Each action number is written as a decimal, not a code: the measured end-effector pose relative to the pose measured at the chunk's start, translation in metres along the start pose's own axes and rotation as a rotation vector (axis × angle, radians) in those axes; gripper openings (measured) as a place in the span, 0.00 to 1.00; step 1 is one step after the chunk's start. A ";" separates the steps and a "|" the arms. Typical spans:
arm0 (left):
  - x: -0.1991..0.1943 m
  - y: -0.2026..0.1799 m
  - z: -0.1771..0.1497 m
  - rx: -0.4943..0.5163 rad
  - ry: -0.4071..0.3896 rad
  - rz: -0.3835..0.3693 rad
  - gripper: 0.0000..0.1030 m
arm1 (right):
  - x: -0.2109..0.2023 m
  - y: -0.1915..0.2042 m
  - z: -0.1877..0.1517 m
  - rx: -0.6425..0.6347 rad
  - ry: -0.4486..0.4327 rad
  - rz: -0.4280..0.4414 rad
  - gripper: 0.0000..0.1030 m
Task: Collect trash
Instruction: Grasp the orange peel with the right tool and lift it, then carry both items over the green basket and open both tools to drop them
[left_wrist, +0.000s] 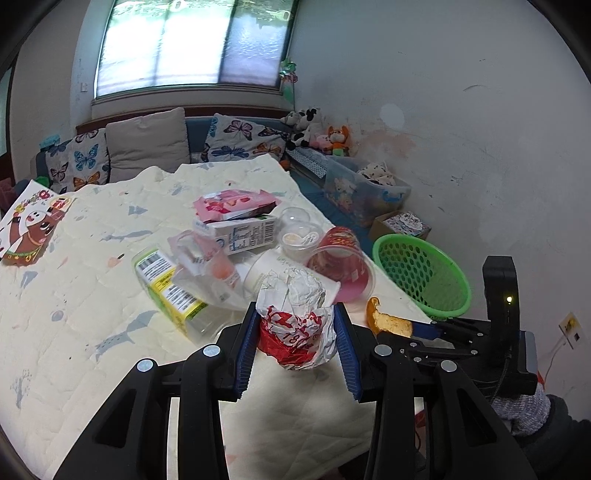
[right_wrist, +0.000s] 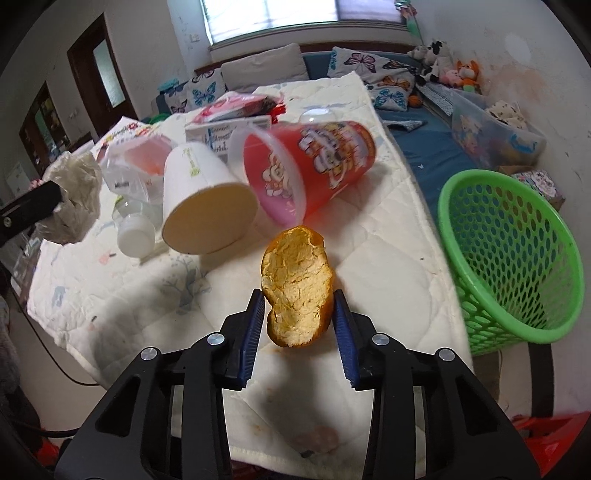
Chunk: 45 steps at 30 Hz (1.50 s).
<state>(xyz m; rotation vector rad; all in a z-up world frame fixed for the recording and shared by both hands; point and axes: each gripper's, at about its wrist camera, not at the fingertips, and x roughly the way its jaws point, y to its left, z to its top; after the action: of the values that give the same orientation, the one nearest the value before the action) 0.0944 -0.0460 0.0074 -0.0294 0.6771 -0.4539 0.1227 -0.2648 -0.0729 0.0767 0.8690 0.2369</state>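
- Right wrist view: right gripper (right_wrist: 299, 314) clamped on curled orange peel piece (right_wrist: 297, 286), long axis upright, above quilted white surface (right_wrist: 388, 266).
- Green perforated plastic basket (right_wrist: 509, 258): right of it, nearer this hand.
- Left gripper (left_wrist: 295, 332): clamped on crumpled red-and-white paper wrapper (left_wrist: 295, 321).

Crumpled red-and-white wrapper (left_wrist: 295, 325) and orange peel (right_wrist: 297, 286), each lifted; green basket (right_wrist: 517, 258) alongside

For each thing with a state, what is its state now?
Left gripper: shut on crumpled wrapper.
Right gripper: shut on orange peel.
Red cup: on its side, empty.
Paper cup: tipped over.
Green basket: tilted, looks empty.
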 end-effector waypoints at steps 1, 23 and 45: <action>0.002 -0.003 0.003 0.004 0.001 -0.008 0.38 | -0.003 -0.001 0.000 0.005 -0.004 0.001 0.37; 0.088 -0.093 0.068 0.116 0.073 -0.154 0.38 | -0.026 -0.150 0.019 0.179 -0.050 -0.221 0.37; 0.196 -0.180 0.087 0.221 0.225 -0.194 0.41 | -0.058 -0.198 -0.011 0.241 -0.097 -0.275 0.71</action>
<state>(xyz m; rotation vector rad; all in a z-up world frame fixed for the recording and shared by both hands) 0.2115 -0.2998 -0.0108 0.1682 0.8458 -0.7237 0.1131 -0.4711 -0.0693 0.1904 0.7979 -0.1291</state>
